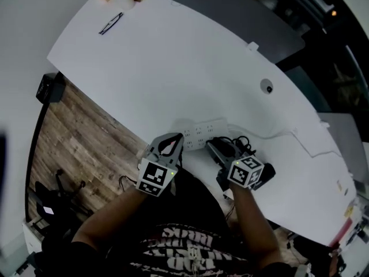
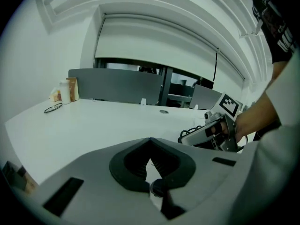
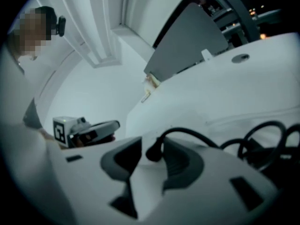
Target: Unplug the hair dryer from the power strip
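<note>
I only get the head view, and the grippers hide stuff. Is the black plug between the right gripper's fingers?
Observer: Yes. The right gripper view shows the black plug between the right gripper's fingers, which stand apart and don't squeeze it.
Operator: Is the left gripper holding anything?
Observer: No. In the left gripper view the left gripper's fingers meet at the tips and grip nothing.
Operator: Where does the plug's cord go?
Observer: In the right gripper view the cord arches up out of the plug and runs off to the right.
</note>
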The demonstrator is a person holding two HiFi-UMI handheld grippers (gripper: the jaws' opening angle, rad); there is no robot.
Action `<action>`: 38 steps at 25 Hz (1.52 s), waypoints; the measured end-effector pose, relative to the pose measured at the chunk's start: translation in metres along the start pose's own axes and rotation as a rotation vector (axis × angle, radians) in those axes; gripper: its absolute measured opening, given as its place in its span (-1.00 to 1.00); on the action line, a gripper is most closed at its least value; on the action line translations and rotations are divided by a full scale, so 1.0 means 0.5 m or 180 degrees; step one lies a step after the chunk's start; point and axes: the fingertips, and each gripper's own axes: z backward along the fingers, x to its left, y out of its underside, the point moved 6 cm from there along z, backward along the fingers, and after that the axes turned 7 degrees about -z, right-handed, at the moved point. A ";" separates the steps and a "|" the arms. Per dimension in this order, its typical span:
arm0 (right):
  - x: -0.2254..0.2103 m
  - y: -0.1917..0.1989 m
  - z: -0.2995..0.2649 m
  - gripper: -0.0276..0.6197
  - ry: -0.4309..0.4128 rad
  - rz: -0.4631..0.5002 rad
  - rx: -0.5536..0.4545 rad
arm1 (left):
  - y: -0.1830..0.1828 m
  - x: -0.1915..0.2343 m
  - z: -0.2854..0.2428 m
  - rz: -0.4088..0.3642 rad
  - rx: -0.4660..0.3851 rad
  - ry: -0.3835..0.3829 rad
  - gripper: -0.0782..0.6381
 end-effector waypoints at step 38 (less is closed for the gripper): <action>-0.002 -0.016 0.038 -0.64 0.0537 0.0408 -0.1257 | 0.029 0.002 -0.044 -0.0203 0.0029 0.0337 -0.71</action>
